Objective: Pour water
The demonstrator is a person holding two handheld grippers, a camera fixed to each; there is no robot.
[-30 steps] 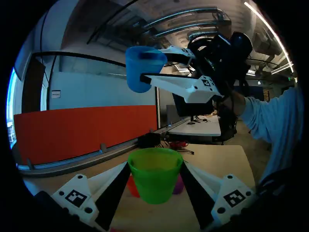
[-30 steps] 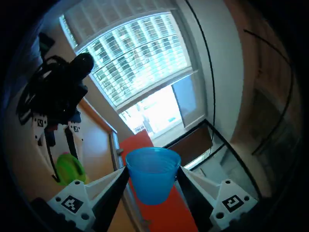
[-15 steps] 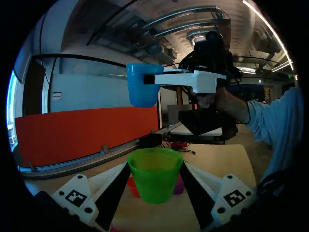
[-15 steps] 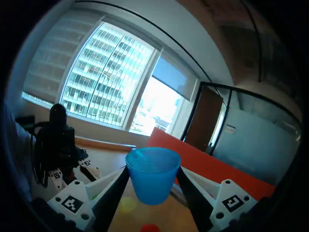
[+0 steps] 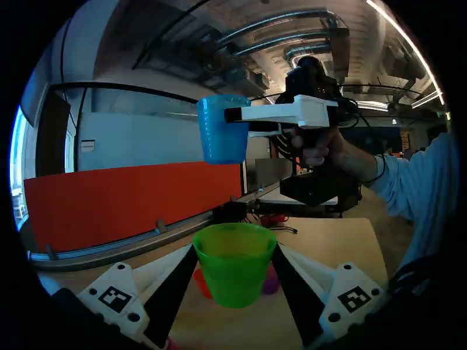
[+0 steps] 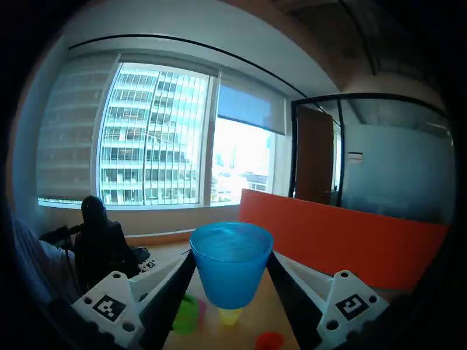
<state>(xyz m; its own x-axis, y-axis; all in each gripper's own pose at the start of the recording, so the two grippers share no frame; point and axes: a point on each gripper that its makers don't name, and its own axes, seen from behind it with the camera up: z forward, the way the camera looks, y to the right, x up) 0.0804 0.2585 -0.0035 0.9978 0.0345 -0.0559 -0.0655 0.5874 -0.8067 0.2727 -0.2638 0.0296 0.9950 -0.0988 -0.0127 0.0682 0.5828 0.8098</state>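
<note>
The blue cup [image 6: 232, 265] stands upright in the air, clamped in the right gripper [image 6: 230, 256], whose two fingers press on its opposite sides just under the rim. Its inside looks rippled (whether that is water I cannot tell). In the left gripper view the same cup hangs high, up and a little left of the green cup [image 5: 234, 271], the two well apart. A hand [image 5: 318, 146] with a pale blue sleeve [image 5: 414, 181] grips the tool behind it.

The green cup sits upright between the fingers of the left gripper [image 5: 233, 254], which are closed on its sides. Its mouth is open to the top.

Behind the green cup, on the wooden table [image 5: 338, 239], a red cup [image 5: 200, 281] peeks out at its left and a purple cup [image 5: 269, 281] at its right. In the right gripper view a yellow cup [image 6: 229, 315] shows just below the blue cup's base, and the green cup lies lower left.

An orange panel [image 5: 128, 198] runs along the table's far edge. A big window [image 6: 157, 134] fills the wall beyond the left gripper.
</note>
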